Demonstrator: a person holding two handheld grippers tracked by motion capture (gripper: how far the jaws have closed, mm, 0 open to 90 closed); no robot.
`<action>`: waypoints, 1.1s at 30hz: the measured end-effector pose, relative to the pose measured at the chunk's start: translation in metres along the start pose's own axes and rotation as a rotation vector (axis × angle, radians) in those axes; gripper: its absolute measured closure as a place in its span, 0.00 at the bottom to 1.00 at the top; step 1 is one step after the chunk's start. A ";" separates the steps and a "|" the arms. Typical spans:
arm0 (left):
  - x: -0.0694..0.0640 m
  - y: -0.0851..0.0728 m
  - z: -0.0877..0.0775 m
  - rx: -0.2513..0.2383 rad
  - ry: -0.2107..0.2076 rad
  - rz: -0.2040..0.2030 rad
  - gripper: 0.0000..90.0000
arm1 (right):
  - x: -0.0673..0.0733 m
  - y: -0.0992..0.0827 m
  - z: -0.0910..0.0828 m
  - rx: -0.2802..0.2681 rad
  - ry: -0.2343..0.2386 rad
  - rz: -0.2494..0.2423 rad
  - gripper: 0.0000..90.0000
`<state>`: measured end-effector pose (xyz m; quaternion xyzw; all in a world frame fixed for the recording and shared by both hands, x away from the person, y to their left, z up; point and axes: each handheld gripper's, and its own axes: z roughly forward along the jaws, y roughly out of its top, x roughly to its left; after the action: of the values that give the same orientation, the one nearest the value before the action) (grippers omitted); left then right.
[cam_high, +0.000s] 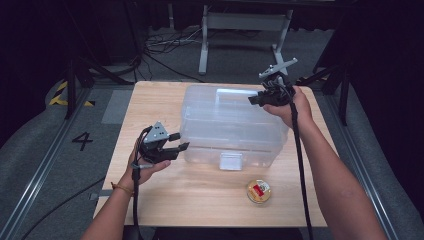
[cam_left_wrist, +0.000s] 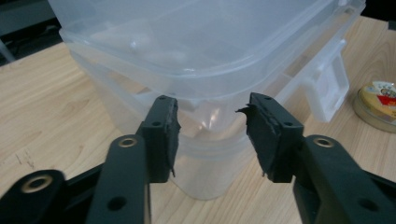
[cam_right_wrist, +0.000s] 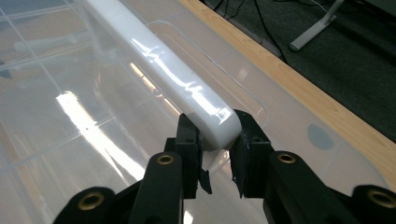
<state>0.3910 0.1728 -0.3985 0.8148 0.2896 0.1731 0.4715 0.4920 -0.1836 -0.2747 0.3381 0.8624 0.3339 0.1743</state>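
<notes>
1. Right tongs (cam_right_wrist: 215, 140) are clamping the end of the white handle (cam_right_wrist: 163, 79) on the clear box's lid (cam_high: 227, 117).
2. Left tongs (cam_left_wrist: 212, 135) are gaping half-wide at the box's near corner on the table (cam_high: 200, 195), gripping nothing.

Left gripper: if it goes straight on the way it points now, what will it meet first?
Most likely the near corner of the clear plastic box, just under its lid. The left gripper has open jaws, and nothing lies between them.
</notes>
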 end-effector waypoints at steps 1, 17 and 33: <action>0.000 0.000 0.000 -0.007 0.002 0.003 0.69 | -0.001 0.001 -0.001 0.001 -0.006 -0.004 0.83; 0.003 0.003 0.008 -0.021 0.047 0.003 1.00 | -0.010 -0.001 -0.004 0.020 -0.030 -0.011 0.81; 0.003 0.005 0.006 -0.021 0.061 0.035 1.00 | -0.010 -0.021 -0.034 -0.088 -0.117 -0.086 0.62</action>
<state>0.3979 0.1687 -0.3974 0.8090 0.2878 0.2090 0.4680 0.4715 -0.2178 -0.2637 0.3116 0.8490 0.3435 0.2533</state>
